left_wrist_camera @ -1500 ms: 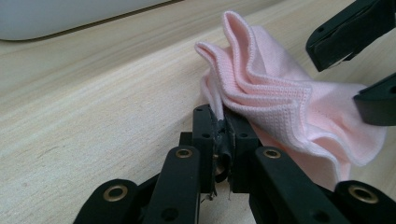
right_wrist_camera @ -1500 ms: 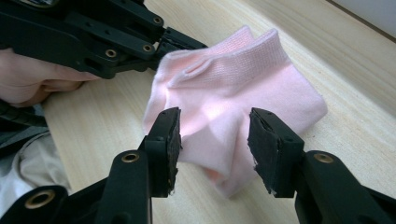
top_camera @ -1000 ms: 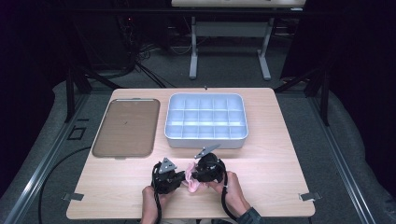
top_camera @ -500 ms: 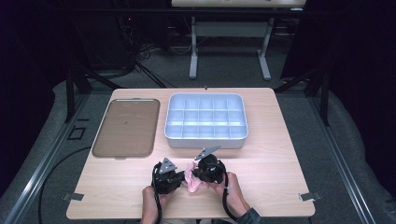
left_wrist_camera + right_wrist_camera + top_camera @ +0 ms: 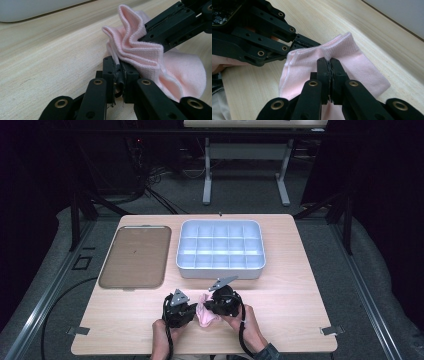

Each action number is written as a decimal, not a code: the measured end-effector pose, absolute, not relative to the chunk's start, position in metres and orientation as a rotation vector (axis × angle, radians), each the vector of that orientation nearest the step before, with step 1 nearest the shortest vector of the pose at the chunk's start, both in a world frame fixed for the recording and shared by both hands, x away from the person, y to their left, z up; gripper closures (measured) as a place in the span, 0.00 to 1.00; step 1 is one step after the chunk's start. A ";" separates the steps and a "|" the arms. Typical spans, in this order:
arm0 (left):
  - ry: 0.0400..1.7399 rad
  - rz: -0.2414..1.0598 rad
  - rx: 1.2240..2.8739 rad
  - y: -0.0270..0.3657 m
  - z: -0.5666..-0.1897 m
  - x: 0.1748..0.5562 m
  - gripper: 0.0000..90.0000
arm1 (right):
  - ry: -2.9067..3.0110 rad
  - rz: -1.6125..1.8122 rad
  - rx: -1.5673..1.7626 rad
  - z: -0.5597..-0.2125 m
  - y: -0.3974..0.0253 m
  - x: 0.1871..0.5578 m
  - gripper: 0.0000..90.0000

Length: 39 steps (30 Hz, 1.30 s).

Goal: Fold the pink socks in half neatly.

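Here, near the counter's (image 5: 300, 320) front edge, I have both the left gripper (image 5: 119, 75) and the right gripper (image 5: 329, 65) clamped tight on the small pink knitted sock (image 5: 206, 312); I would part them evenly to flatten its gathered cuff.

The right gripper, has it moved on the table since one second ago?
No. In the high view the right gripper stays the same gap below the compartment tray's front wall, clamped on the pink sock.

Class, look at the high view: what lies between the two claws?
A pink sock, pinched by the left claw and right claw, bunched between them.
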<state>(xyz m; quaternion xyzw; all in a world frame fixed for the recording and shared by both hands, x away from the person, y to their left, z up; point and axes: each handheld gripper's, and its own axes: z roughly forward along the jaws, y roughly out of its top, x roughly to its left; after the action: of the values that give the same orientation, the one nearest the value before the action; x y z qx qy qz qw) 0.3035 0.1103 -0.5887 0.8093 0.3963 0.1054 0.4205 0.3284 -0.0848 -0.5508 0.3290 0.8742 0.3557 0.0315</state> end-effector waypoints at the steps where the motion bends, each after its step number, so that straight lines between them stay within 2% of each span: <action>1: 0.997 0.251 2.027 0.111 -0.588 0.304 0.86 | 2.695 1.089 1.017 -0.551 -0.085 0.329 0.97; 3: 1.013 0.248 1.997 0.116 -0.587 0.304 0.82 | 2.697 1.085 1.022 -0.551 -0.087 0.331 0.97; 6: 1.049 0.218 1.911 0.128 -0.583 0.302 0.79 | 2.695 1.094 1.039 -0.552 -0.089 0.333 0.96; 9: 1.058 0.244 1.878 0.138 -0.578 0.296 0.79 | 2.694 1.093 1.045 -0.553 -0.088 0.333 0.95; 15: 0.955 0.280 1.896 0.135 -0.555 0.285 0.79 | 2.720 1.055 1.039 -0.558 -0.083 0.335 0.89; 20: 0.865 0.292 1.984 0.115 -0.552 0.283 0.80 | 2.720 1.060 1.032 -0.557 -0.086 0.335 0.75; 23: 0.849 0.295 2.002 0.109 -0.553 0.284 0.81 | 2.689 1.093 1.045 -0.552 -0.095 0.333 0.64; 28: 0.863 0.345 2.050 0.103 -0.558 0.290 0.86 | 2.643 1.085 1.136 -0.549 -0.115 0.331 0.53; 39: 0.898 0.348 2.094 0.106 -0.573 0.293 0.91 | 2.636 1.057 1.210 -0.563 -0.119 0.329 0.55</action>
<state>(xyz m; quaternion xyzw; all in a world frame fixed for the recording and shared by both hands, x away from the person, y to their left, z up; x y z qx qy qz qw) 0.2934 0.1061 -0.5732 0.8303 0.3559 0.1380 0.4061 0.3294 -0.1194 -0.5633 0.3917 0.8536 0.3424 0.0274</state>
